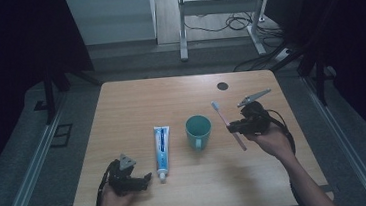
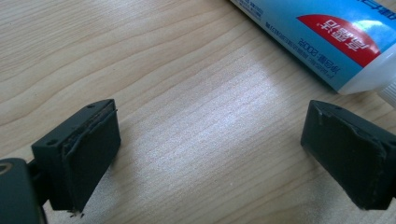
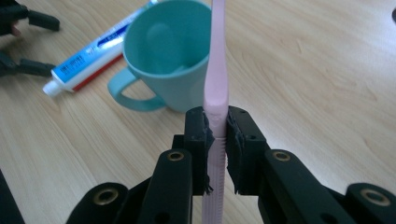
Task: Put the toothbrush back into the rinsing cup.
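High view | right gripper (image 1: 236,125) pinches pink toothbrush (image 1: 227,124) mid-handle, just right of teal mug (image 1: 198,131), likely to drop it in | left gripper (image 1: 145,180) spread, idle beside toothpaste tube (image 1: 162,146) left of mug, on worktop (image 1: 136,102)

lab or test room | bare wooden table (image 1: 135,94) | dark curtains (image 1: 10,43) | floor cables (image 1: 237,23)

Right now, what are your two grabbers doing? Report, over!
Right gripper shut on pink toothbrush, beside teal cup. Left gripper open, empty, near toothpaste tube. Nothing in the way.
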